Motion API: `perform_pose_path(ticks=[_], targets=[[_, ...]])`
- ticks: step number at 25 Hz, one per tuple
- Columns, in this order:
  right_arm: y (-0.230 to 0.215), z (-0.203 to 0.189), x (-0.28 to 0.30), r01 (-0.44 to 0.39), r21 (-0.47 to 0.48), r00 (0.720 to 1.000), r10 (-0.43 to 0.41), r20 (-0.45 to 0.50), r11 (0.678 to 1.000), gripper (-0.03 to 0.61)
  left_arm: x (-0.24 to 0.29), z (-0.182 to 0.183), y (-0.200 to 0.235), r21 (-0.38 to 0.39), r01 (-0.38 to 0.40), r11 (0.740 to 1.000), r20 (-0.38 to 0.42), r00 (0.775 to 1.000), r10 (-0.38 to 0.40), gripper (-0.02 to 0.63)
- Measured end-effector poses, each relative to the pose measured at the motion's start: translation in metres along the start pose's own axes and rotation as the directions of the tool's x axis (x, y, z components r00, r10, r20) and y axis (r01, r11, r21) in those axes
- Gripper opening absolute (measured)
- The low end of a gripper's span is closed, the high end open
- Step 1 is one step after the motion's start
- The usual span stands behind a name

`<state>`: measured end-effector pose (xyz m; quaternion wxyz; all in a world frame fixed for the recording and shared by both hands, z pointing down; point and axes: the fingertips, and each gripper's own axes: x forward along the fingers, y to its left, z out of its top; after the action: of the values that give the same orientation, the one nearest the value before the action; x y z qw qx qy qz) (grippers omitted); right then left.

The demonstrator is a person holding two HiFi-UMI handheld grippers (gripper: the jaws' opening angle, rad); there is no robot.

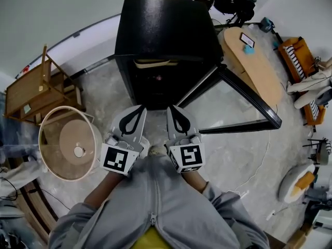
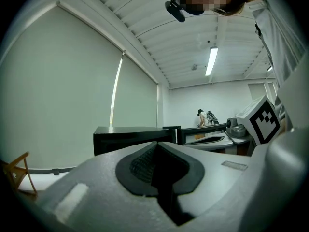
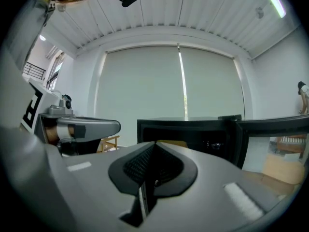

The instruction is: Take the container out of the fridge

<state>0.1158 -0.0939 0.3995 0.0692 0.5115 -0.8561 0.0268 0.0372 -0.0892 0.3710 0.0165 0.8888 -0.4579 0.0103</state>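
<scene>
Head view: left gripper [image 1: 139,111], right gripper [image 1: 171,112] (jaws together) before fridge [image 1: 166,27]

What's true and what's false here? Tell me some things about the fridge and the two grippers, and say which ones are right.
1. The door of the black fridge is open. True.
2. The left gripper is holding a container. False: its fingers are together with nothing between them.
3. The right gripper is shut and empty. True.
4. Both grippers are reaching deep inside the fridge. False: they are side by side outside it, in front of the opening.
</scene>
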Motion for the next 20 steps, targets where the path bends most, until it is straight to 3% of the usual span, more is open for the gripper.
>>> perform_pose_path(ticks=[20], targets=[[-0.046, -0.025, 0.102, 0.045, -0.026, 0.993, -0.047, -0.108, 0.999, 0.031, 0.083, -0.051, 0.072, -0.028, -0.010, 1.000, -0.079, 0.997, 0.008, 0.006]])
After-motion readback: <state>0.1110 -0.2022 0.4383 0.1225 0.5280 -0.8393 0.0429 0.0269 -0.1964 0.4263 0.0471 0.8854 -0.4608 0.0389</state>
